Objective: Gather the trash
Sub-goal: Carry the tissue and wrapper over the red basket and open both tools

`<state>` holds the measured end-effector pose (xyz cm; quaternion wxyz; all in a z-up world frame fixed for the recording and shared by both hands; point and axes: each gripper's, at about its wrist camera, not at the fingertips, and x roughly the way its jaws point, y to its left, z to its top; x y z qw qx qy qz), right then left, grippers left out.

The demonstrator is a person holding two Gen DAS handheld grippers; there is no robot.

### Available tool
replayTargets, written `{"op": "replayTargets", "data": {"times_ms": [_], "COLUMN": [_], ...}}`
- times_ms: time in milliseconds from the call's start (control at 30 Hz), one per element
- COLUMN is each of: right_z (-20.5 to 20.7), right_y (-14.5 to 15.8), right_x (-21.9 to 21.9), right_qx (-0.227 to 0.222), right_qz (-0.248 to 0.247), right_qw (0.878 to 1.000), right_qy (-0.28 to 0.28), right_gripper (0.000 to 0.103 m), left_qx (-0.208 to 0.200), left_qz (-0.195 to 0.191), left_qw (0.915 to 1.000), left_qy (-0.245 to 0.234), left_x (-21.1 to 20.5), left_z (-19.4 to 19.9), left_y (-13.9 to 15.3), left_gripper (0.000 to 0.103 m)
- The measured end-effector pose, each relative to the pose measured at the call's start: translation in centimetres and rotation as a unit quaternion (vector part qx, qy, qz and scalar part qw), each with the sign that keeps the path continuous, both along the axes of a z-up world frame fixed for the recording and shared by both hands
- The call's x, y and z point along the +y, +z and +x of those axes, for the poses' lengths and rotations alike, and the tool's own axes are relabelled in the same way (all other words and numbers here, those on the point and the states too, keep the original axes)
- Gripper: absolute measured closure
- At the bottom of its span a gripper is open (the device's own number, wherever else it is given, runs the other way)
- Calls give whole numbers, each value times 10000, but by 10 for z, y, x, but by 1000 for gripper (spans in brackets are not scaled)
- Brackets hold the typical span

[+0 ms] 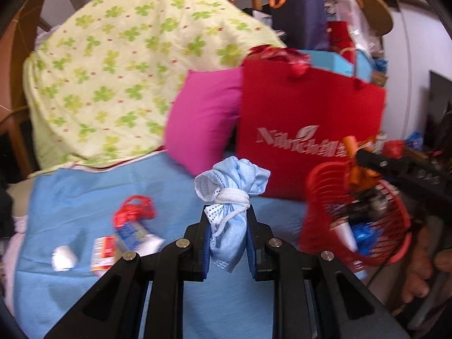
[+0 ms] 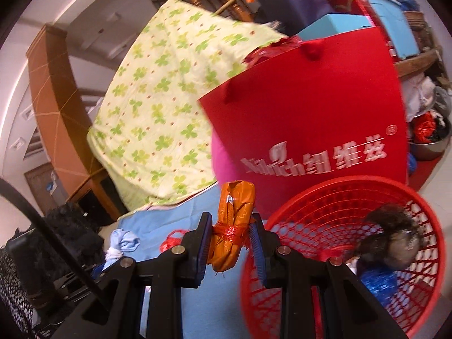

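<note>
My left gripper [image 1: 227, 220] is shut on a light blue face mask bundle [image 1: 230, 186] tied with its white strap, held above the blue sheet [image 1: 84, 197]. My right gripper [image 2: 230, 226] is shut on an orange wrapper bundle [image 2: 233, 220] tied with red string, at the left rim of the red plastic basket [image 2: 367, 197]. The basket [image 1: 319, 197] holds a dark clump [image 2: 392, 240], blue foil [image 2: 378, 282] and other scraps. The right gripper [image 1: 367, 155] with the orange bundle shows over the basket in the left wrist view.
On the blue sheet lie a tube with red string [image 1: 135, 223], a small red-white box [image 1: 103, 252] and a white wad [image 1: 63, 258]. A red shopping bag [image 1: 305, 121], a pink pillow [image 1: 203, 118] and a green clover quilt [image 1: 118, 70] stand behind.
</note>
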<state>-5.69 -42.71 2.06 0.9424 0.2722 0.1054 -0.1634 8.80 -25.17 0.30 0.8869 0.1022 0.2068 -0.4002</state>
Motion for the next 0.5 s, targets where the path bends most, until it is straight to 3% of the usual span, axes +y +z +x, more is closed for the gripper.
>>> {"op": "replayTargets", "data": {"times_ms": [233, 500], "right_z": [-19, -42], "right_y": [-8, -13], "right_x": [-37, -66], "right_qx": [-66, -147], "right_qz": [374, 565], "right_qw": [9981, 9929], "right_qy": [-484, -1033], "right_gripper": [74, 74], "left_qx": [432, 930], "left_qz": [-394, -331], "left_qw": [9946, 9826], "left_qy": [-861, -1574], "left_x": [-42, -95], "left_z": [-13, -29], "left_y": [-3, -24], "left_gripper": [81, 80]}}
